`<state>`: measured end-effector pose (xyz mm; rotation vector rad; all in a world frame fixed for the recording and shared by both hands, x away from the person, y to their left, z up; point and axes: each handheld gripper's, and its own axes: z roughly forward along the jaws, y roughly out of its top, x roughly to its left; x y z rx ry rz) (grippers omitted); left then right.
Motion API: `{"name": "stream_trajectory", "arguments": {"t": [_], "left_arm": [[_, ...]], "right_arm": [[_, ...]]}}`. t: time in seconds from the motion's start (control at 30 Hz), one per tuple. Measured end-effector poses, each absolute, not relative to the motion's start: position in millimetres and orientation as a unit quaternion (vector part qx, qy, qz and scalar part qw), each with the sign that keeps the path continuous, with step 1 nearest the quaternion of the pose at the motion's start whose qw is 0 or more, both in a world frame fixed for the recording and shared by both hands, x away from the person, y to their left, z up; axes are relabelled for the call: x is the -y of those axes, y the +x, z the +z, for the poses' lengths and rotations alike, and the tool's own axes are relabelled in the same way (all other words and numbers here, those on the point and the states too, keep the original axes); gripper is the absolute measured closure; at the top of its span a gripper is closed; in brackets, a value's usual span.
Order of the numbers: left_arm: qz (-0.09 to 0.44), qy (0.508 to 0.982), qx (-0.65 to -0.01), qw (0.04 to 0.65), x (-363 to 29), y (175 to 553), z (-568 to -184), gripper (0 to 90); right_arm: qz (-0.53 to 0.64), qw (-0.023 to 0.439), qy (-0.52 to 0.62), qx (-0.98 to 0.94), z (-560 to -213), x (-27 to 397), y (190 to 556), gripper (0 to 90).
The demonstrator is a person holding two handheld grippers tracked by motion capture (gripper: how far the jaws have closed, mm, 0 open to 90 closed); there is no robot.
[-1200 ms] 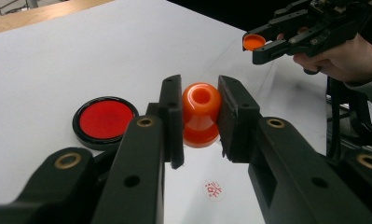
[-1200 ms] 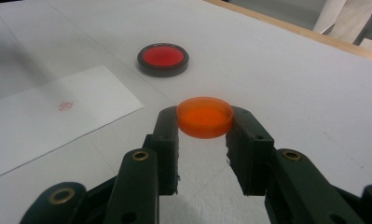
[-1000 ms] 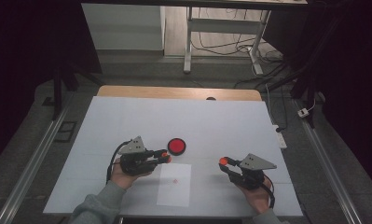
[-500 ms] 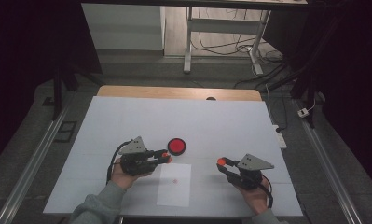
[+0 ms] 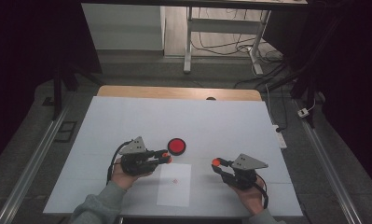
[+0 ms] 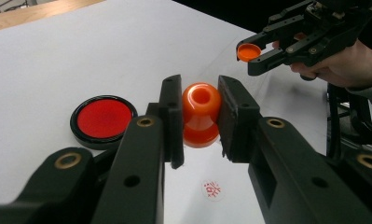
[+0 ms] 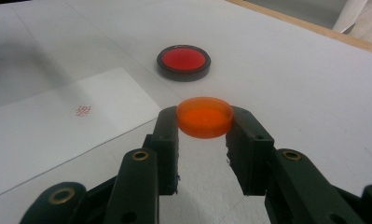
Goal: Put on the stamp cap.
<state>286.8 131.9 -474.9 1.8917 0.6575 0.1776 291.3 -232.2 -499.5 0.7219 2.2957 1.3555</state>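
My left gripper [image 5: 166,157] [image 6: 200,91] is shut on an orange stamp [image 6: 201,114], a waisted knob with a hole in its end. It hovers just above the top left corner of a white paper [image 5: 174,196] that bears a small red stamp mark [image 5: 175,181] [image 6: 213,189] [image 7: 83,111]. A round red ink pad [image 5: 176,146] [image 6: 104,119] [image 7: 183,61] in a black case lies just beyond the paper. My right gripper [image 5: 216,162] [image 7: 204,122] is shut on a flat orange cap [image 7: 204,116] [image 6: 248,51], right of the paper and pointing left.
The white table cover [image 5: 221,121] stretches bare behind the ink pad to a wooden edge [image 5: 174,92]. Metal rails [image 5: 39,154] run along both sides of the table. A power strip [image 5: 278,135] lies off the right edge.
My right gripper has drifted slightly left toward the paper with the cap in it. The left gripper and the stamp have stayed put.
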Motion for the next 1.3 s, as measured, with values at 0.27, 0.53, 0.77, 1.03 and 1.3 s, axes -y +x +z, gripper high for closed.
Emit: {"name": "stream_trajectory", "arguments": {"t": [0.27, 0.53, 0.77, 1.03, 1.3], "left_arm": [[0.074, 0.795, -0.276, 0.535, -131, 287, -475, 72.3], [0.073, 0.796, -0.275, 0.535, -130, 287, -475, 72.2], [0.073, 0.796, -0.274, 0.535, -129, 287, -475, 72.2], [0.072, 0.796, -0.273, 0.535, -128, 287, -475, 72.2], [0.070, 0.797, -0.272, 0.535, -126, 287, -475, 72.2]], "right_arm": [[0.484, 0.184, 0.251, -0.818, -501, 226, 292, 64.2], [0.486, 0.176, 0.243, -0.821, -502, 216, 291, 64.3], [0.487, 0.170, 0.234, -0.824, -503, 206, 291, 64.2], [0.489, 0.166, 0.228, -0.825, -505, 198, 290, 64.2], [0.488, 0.161, 0.217, -0.830, -506, 187, 289, 64.2]]}}
